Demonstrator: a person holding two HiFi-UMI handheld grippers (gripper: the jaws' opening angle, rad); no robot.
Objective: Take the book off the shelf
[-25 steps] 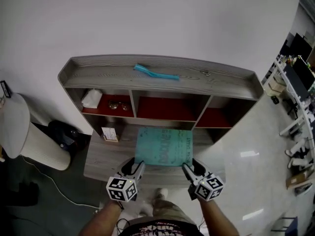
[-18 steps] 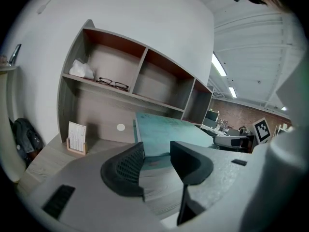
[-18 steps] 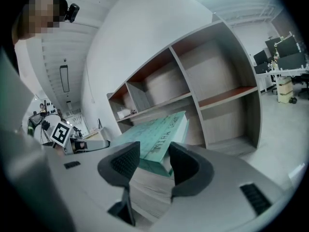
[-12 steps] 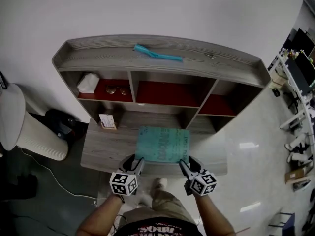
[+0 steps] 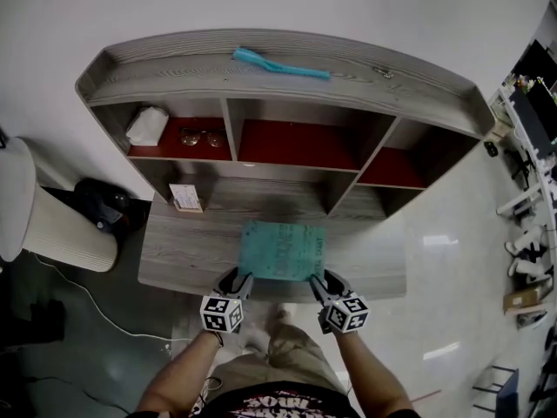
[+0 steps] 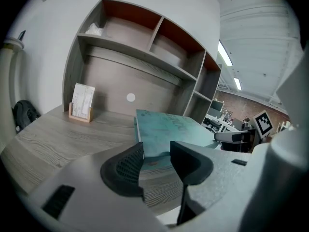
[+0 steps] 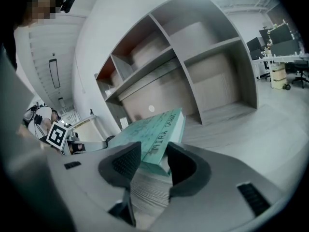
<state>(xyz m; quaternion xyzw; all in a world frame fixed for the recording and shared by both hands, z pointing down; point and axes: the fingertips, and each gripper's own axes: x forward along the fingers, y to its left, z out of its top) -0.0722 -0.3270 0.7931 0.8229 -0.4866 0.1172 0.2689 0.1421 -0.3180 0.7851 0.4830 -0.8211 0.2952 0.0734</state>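
A teal book [image 5: 281, 251] lies flat on the grey wooden desk [image 5: 183, 251], below the shelf unit [image 5: 287, 94]. My left gripper [image 5: 237, 279] is at its near left corner. In the left gripper view the book [image 6: 169, 129] reaches only to the tips of my left gripper [image 6: 154, 149], which is open. My right gripper [image 5: 319, 281] is at the near right corner. In the right gripper view the spine corner of the book [image 7: 154, 134] sits between the jaws of my right gripper [image 7: 153, 153], and they are closing on it.
A teal strip [image 5: 278, 62] lies on top of the shelf unit. A white cloth [image 5: 146, 126] and a small glinting item [image 5: 196, 135] sit in the left compartment. A card holder [image 5: 184, 197] stands on the desk's back left. A white round bin [image 5: 43, 225] and a black bag [image 5: 104, 212] stand at the left.
The book has come a little way out from under the shelves toward the desk's front edge, with both grippers still at its near corners. The head view has shifted.
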